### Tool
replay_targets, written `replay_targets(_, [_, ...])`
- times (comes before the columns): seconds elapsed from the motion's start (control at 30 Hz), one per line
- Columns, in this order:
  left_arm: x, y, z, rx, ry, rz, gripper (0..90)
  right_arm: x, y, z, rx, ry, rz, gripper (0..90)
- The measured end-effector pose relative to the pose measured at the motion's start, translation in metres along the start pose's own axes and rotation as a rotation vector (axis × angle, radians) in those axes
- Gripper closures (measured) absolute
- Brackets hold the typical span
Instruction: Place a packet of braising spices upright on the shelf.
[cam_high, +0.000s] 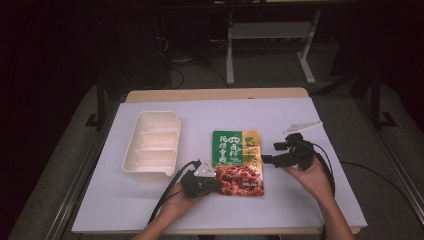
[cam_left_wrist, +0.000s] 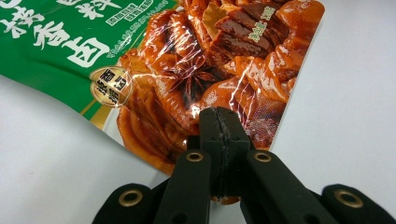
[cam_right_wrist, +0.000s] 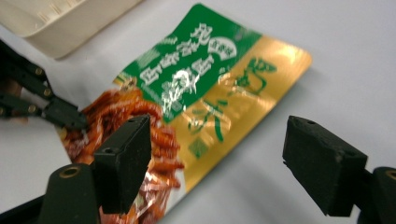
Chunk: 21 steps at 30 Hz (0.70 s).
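- The left gripper (cam_left_wrist: 219, 121), low in the left gripper view, was clenched on the bottom edge of a glossy green, gold and red printed food pouch (cam_left_wrist: 196, 70), its black jaws pressed together over the foil.
- In the high view this gripper (cam_high: 216, 183) sat at lower centre, at the pouch's lower left corner.
- The right gripper (cam_right_wrist: 224, 154) was released, jaws well apart, held over the pouch's gold side; in the high view it (cam_high: 270, 154) was right of centre, just beside the pouch's right edge.
- The pouch (cam_high: 237, 161) lay flat at the centre of the white table (cam_high: 300, 200).
- A cream plastic tray with compartments (cam_high: 152, 145) stood left of centre, apart from the pouch.
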<state>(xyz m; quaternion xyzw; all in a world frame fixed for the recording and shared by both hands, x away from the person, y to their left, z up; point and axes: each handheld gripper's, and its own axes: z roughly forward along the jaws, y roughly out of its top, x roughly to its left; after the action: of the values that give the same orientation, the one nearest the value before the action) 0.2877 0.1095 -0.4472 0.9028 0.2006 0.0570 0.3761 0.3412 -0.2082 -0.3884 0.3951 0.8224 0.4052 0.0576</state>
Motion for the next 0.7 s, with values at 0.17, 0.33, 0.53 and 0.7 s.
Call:
replay_targets(0.17, [0.001, -0.002, 0.000, -0.013, -0.005, -0.004, 89.8, -0.003, 0.020, 0.014, 0.032, -0.005, -0.008, 23.8])
replay_targets(0.33, [0.001, -0.002, 0.000, -0.015, -0.011, -0.010, 89.8, -0.010, 0.030, 0.029, 0.047, -0.007, 0.001, 25.9])
replay_targets(0.53, [0.000, -0.002, 0.000, -0.011, -0.001, 0.001, 89.8, -0.030, 0.035, 0.062, 0.122, -0.042, 0.065, 26.8])
replay_targets(0.7, [0.000, -0.002, 0.000, -0.013, -0.004, -0.001, 89.8, -0.041, 0.030, 0.075, 0.156, -0.045, 0.111, 28.6])
